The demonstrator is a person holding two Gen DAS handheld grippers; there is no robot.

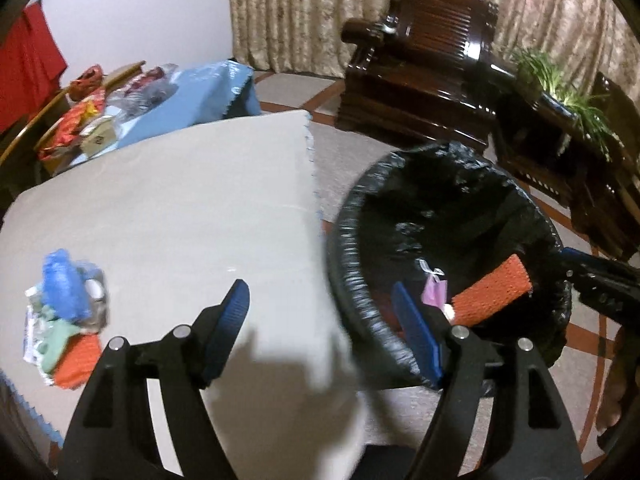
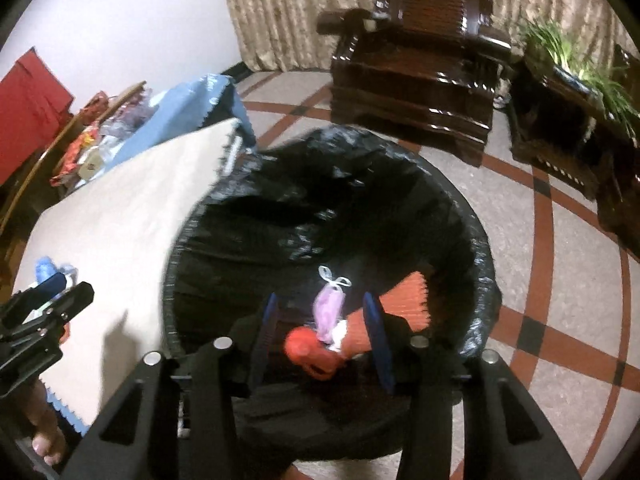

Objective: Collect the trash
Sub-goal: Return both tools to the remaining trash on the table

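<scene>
A bin lined with a black bag stands on the floor to the right of a table with a beige cloth. Inside the bin lie an orange mesh piece and a small purple wrapper. A pile of trash with blue, green and orange pieces sits at the table's left. My left gripper is open and empty over the table's right edge. My right gripper is open above the bin; the trash lies between its fingers, apparently loose.
A dark wooden armchair and a side table with a green plant stand behind the bin. Snack bags and boxes lie on a blue cloth at the far left. The floor is tiled with red lines.
</scene>
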